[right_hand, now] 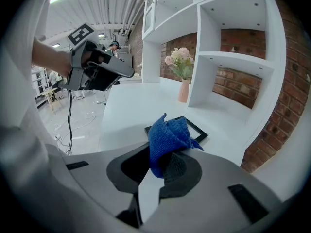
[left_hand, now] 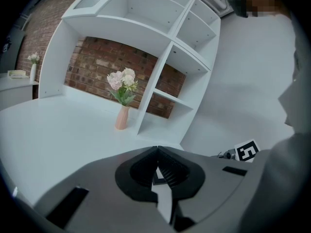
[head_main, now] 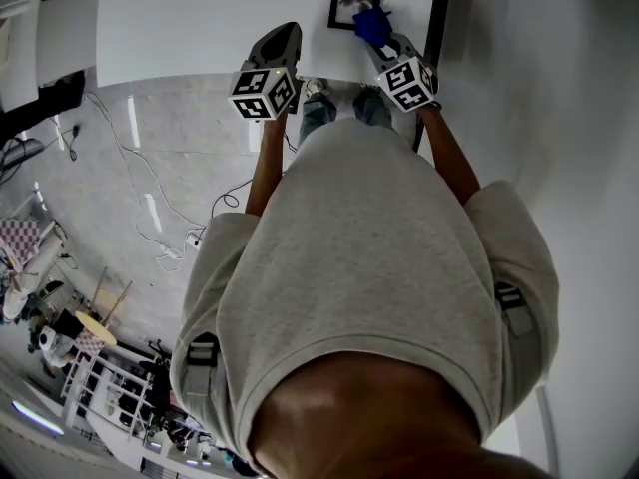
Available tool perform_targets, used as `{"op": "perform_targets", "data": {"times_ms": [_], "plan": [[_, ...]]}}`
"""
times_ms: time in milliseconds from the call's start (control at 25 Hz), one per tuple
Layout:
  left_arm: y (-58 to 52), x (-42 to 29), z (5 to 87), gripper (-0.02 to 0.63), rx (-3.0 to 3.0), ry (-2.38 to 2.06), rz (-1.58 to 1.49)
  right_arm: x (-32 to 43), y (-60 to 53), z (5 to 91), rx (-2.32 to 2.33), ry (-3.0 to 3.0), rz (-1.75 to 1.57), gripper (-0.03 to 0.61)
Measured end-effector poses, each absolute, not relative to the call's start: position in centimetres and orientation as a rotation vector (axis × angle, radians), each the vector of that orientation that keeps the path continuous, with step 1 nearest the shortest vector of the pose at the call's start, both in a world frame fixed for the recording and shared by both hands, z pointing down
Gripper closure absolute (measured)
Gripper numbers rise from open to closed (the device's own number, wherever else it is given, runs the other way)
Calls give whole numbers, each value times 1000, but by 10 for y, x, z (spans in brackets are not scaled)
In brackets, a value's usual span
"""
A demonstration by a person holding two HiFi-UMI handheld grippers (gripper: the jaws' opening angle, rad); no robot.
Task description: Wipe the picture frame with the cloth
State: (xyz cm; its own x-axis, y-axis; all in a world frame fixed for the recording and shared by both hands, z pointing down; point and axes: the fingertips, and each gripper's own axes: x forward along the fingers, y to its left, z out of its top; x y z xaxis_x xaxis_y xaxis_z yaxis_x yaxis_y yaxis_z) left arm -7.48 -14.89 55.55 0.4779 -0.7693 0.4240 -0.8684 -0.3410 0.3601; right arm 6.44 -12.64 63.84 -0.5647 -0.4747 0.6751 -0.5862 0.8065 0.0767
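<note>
Grips a nubby blue cloth (right_hand: pixel 167 137) in the right tongs (right_hand: pixel 160 169) over a corner of the black rectangular picture frame (head_main: pixel 356 0), flat on the smooth white worktop (head_main: pixel 200 18). Holds left tongs (left_hand: pixel 156 171) pinched together, empty. Beyond: pink vase (left_hand: pixel 121 118) of pale flowers (left_hand: pixel 122 80) beside white shelves (left_hand: pixel 163 76), brick (left_hand: pixel 97 62) behind.

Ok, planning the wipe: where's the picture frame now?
The picture frame lies flat on the white table, top right in the head view, just beyond the blue cloth clamped in the right gripper.
</note>
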Motion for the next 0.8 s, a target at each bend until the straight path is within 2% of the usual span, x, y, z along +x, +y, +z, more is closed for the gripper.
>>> {"op": "perform_targets", "data": {"times_ms": [800], "plan": [[-151, -64, 536, 598, 2234, -1342, 221, 62, -110, 604, 819, -2324, 193, 523]]}}
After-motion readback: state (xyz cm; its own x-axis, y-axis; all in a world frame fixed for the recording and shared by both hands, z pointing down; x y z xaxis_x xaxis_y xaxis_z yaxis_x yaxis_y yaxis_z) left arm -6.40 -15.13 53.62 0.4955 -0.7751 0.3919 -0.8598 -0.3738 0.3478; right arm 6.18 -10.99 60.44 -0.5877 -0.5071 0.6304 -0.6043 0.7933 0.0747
